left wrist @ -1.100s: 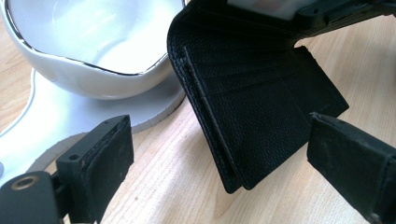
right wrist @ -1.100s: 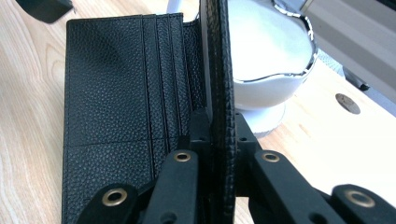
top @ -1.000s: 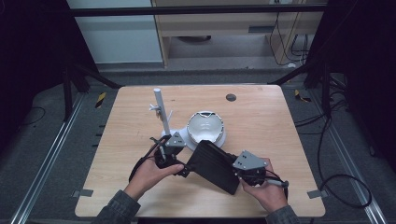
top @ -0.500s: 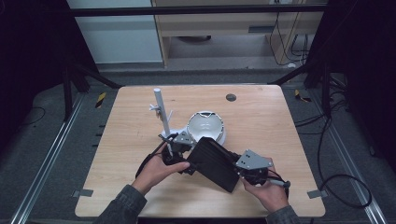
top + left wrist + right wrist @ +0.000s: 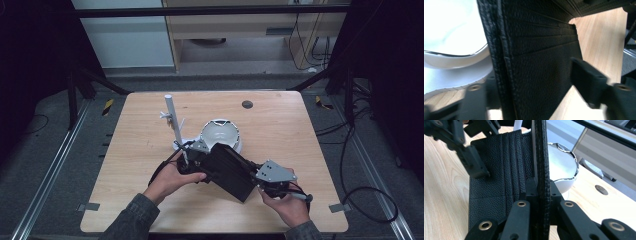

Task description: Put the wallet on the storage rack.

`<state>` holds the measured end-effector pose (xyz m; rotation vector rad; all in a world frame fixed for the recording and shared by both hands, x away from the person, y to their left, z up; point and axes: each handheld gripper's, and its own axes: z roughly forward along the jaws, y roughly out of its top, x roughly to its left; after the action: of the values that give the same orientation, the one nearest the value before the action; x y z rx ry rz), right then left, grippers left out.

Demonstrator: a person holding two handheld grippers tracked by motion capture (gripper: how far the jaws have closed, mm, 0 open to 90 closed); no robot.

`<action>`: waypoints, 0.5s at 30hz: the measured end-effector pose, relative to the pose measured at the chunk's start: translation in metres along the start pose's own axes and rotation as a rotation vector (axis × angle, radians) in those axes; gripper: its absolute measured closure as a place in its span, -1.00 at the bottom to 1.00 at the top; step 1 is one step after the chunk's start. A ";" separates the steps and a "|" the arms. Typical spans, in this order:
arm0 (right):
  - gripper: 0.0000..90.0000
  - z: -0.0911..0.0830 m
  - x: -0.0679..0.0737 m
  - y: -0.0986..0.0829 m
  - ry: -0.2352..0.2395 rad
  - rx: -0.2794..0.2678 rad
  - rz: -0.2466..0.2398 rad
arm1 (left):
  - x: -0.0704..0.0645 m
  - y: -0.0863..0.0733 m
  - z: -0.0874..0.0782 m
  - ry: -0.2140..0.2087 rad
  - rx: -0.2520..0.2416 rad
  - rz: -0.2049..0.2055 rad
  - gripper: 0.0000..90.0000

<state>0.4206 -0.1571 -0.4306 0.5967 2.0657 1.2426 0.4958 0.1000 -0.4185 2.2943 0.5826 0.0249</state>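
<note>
So the wallet (image 5: 230, 170) hangs over the table's near middle, long axis running 10-to-4, right gripper (image 5: 541, 192) clamped on the 4 o'clock flap, left gripper (image 5: 536, 87) jaws apart around the 10 o'clock flap.

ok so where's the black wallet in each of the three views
High view: the black wallet lies low at centre, between the two hands, in front of the white bowl.
Left gripper view: wallet spans the middle, card slots facing the camera, bowl at upper left.
Right gripper view: wallet stands at centre, one flap edge-on in the jaws, bowl behind it.
Shared landmark: the white bowl.
</note>
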 end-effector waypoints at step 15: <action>0.55 -0.009 0.006 -0.015 0.095 0.026 0.017 | -0.022 0.021 -0.020 -0.044 0.038 -0.015 0.78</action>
<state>0.4090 -0.1648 -0.4430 0.5781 2.1618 1.2780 0.4811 0.0918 -0.3867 2.3208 0.5818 -0.0439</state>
